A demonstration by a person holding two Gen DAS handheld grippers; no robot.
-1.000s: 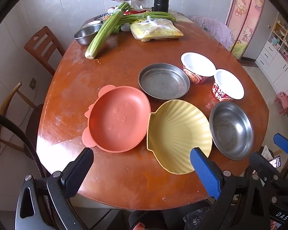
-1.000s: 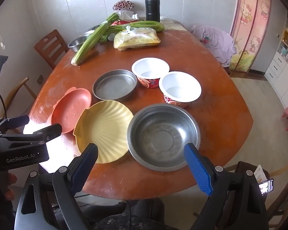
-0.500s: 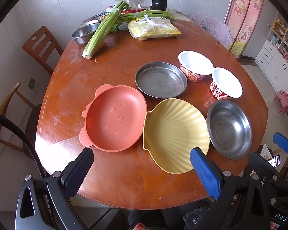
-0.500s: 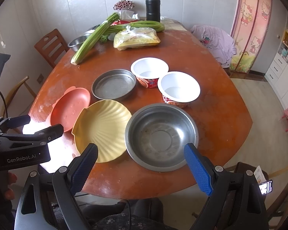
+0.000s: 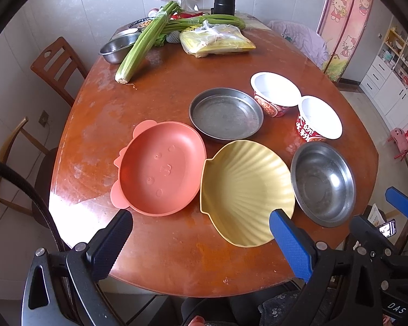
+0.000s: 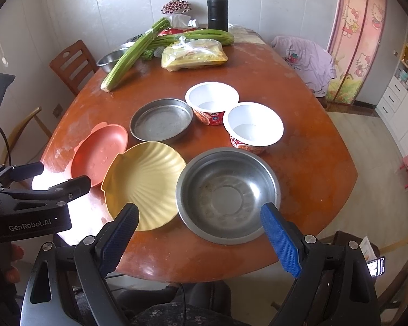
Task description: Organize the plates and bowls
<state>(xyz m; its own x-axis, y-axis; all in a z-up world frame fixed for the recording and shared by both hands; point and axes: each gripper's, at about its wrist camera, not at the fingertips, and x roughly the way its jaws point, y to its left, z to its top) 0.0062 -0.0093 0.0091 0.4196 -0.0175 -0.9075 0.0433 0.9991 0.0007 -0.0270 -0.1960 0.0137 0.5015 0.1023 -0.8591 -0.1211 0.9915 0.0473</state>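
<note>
Left gripper [image 5: 200, 240], jaws spread wide, holding nothing, above the near edge of the oval wooden table [image 5: 160, 103]. Right gripper [image 6: 200, 231], jaws likewise wide and empty, above the same edge.

Dishes counted: six, all empty. Just ahead of the left gripper lie two plastic plates side by side, rims touching: one orange animal-shaped plate [image 5: 160, 167] toward its left finger and one yellow shell-shaped plate [image 5: 246, 190] toward its right finger. Directly ahead of the right gripper, between its fingers, sits one stainless steel bowl [image 6: 227, 194], just beside the shell plate. Beyond the plastic plates lies one round metal pan [image 5: 225, 115]. Beyond the steel bowl stand two white-lined instant-noodle bowls, the nearer [image 6: 253, 126] almost touching the farther [image 6: 212, 103].

Far end of table, well apart from both grippers: one small steel basin [image 5: 117, 49], contents unclear; two bundles of celery [image 5: 142, 44], one leaning on the basin; one plastic bag of yellow food [image 5: 217, 40]; one black thermos flask [image 6: 217, 8].
</note>
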